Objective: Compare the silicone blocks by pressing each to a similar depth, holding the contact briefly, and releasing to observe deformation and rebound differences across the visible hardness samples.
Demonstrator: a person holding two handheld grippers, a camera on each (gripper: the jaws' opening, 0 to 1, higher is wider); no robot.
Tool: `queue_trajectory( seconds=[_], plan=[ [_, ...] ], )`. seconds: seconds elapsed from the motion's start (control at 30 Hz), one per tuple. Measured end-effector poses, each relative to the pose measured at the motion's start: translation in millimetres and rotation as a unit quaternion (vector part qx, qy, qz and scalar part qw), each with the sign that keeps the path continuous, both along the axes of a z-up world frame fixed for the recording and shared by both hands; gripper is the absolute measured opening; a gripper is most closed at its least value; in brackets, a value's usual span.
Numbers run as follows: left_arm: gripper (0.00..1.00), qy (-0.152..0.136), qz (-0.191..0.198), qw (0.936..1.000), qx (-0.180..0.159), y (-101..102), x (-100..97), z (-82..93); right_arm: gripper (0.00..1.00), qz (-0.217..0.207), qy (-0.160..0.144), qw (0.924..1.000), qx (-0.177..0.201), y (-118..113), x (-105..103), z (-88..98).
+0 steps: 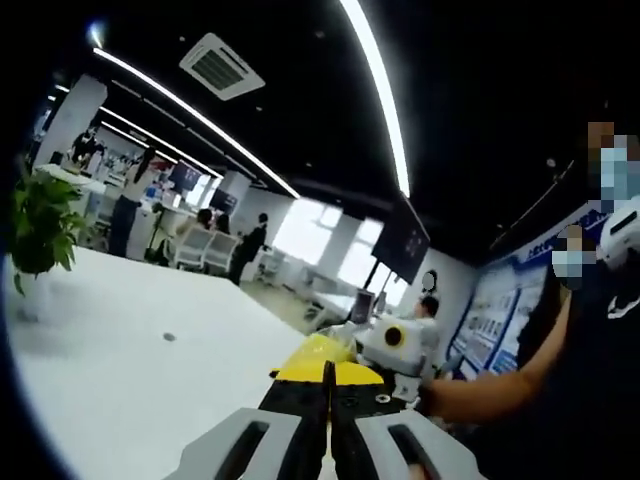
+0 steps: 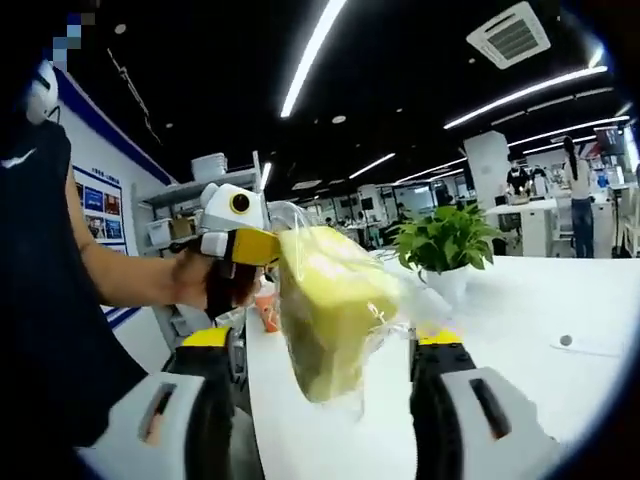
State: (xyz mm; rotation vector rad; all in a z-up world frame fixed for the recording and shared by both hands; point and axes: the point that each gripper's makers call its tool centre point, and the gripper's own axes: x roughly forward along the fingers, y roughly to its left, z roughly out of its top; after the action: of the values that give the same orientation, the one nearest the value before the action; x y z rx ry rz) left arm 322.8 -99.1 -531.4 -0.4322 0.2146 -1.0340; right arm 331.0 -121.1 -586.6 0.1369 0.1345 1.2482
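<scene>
Big white table (image 1: 130,370) stretching away in the left gripper view, and there it is again in the right gripper view, running off to the right behind the jaws. A potted plant (image 2: 445,245) stands on it in the right gripper view, just behind the action; in the left gripper view it sits at the far left edge of the table. A dark screen (image 1: 402,240) hangs from the ceiling further back.

Now the person: dark sleeve and forearm (image 2: 120,275) coming in from the left of the right gripper view, hand wrapped round the left gripper (image 2: 245,245), which has hold of the near top edge of a clear bag (image 2: 335,310). Inside that bag, a yellow block (image 2: 330,290), a darker olive tone along its lower side. It hangs up off the table, between the right gripper's (image 2: 325,375) two jaws, and those jaws stand wide apart. Whether either one touches the plastic is hard to say from here.

In the left gripper view, the left gripper's jaws are pressed together, with a sliver of yellow right at the tips, and the right gripper's white body sits just beyond. A small dark dot (image 1: 169,337) lies on the tabletop, well apart.
</scene>
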Motion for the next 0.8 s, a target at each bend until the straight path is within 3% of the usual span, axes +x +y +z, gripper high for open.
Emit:
queue_trajectory(
  seconds=[0.03, 0.07, 0.23, 0.3, 0.4, 0.5, 0.6, 0.8],
  plan=[
    [0.0, 0.001, -0.001, 1.0, -0.001, -0.3, -0.4, 0.0, 0.94, -0.006, 0.008, 1.0, 0.0, -1.2, 1.5, -0.6],
    [0.0, 0.002, -0.002, 1.0, -0.004, -0.3, 0.1, 0.2, 0.96, -0.013, 0.01, 0.9999, 0.003, -4.1, 5.1, 0.0],
    [0.0, 0.019, 0.002, 0.9993, -0.032, 2.1, 5.8, 3.0, 0.96, -0.039, -0.007, 0.9992, 0.003, -17.9, 12.1, 6.6],
    [0.0, 0.025, 0.006, 0.9992, -0.032, 4.0, 9.7, 0.3, 0.96, -0.067, -0.038, 0.997, 0.012, -31.4, 20.7, 16.5],
    [0.0, 0.041, 0.012, 0.9988, -0.025, 8.5, 12.7, -11.5, 0.96, -0.08, -0.037, 0.9961, 0.004, -53.5, 24.0, 12.3],
    [0.0, 0.057, 0.022, 0.9976, -0.033, 15.5, 15.3, -19.6, 0.97, -0.125, -0.029, 0.9917, -0.016, -89.8, 34.9, -7.3],
    [0.0, 0.066, 0.03, 0.997, -0.026, 18.9, 16.6, -29.4, 0.96, -0.169, -0.043, 0.9842, -0.03, -123.2, 40.6, -22.5],
    [0.0, 0.098, 0.05, 0.9938, -0.018, 24.3, 22.5, -56.4, 0.96, -0.242, 0.001, 0.969, -0.052, -191.8, 35.3, -63.2]
  ],
)
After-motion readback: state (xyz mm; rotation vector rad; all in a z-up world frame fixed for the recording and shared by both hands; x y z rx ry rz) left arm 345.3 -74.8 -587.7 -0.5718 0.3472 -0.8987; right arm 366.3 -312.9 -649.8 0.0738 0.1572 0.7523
